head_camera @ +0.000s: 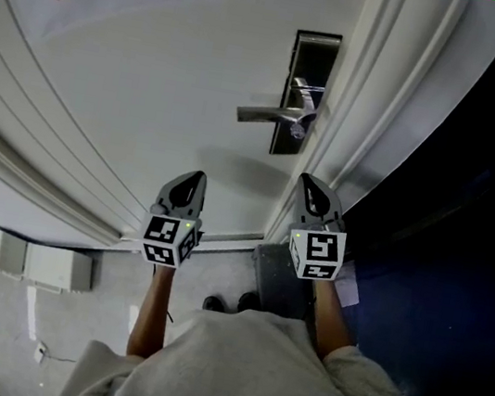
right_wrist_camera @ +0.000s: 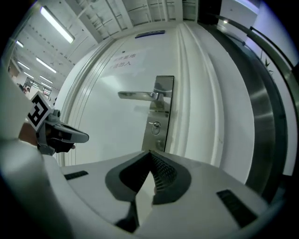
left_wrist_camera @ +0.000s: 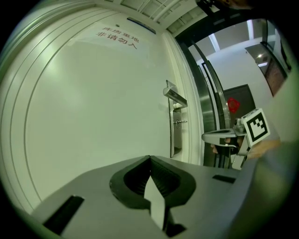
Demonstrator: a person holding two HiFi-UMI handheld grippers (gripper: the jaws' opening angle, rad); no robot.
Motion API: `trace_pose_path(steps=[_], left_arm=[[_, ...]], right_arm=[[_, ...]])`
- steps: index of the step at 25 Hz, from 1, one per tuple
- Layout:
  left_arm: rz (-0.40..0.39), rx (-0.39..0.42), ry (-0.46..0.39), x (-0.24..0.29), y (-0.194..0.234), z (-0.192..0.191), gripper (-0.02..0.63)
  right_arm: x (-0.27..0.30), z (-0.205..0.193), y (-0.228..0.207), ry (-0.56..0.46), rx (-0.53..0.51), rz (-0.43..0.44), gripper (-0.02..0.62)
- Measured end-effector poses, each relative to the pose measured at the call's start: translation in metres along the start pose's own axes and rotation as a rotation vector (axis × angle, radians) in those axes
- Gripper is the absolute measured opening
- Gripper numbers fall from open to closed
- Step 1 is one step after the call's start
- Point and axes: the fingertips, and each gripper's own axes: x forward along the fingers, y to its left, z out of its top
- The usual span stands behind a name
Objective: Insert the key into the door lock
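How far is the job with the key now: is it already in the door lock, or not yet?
Done, it seems: a key sticks out of the lock plate below the handle. In hand: nothing; the left gripper and right gripper are shut, empty and apart from the door. Left: apparently nothing, though I cannot tell how deep the key sits.

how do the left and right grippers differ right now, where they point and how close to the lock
The left gripper faces the bare door panel, while the right gripper faces the lock plate at the door's edge. In the head view the right gripper's tip sits nearer the plate than the left gripper's. Shared: both have their jaws shut with nothing between them, and neither touches the door.
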Motion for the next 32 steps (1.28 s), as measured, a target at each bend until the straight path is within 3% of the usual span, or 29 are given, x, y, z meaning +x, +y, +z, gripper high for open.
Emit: trace_pose_path(steps=[16,32], left_arm=[[0.014,-0.002,0.0,0.003,0.002,0.0,0.017],[0.023,-0.003,0.009,0.01,0.004,-0.003,0.017]], right_arm=[[-0.001,-0.02,-0.01,0.013,0.056,-0.028,0.023],[0.01,-0.021,-0.009,0.021,0.037,-0.014,0.021]])
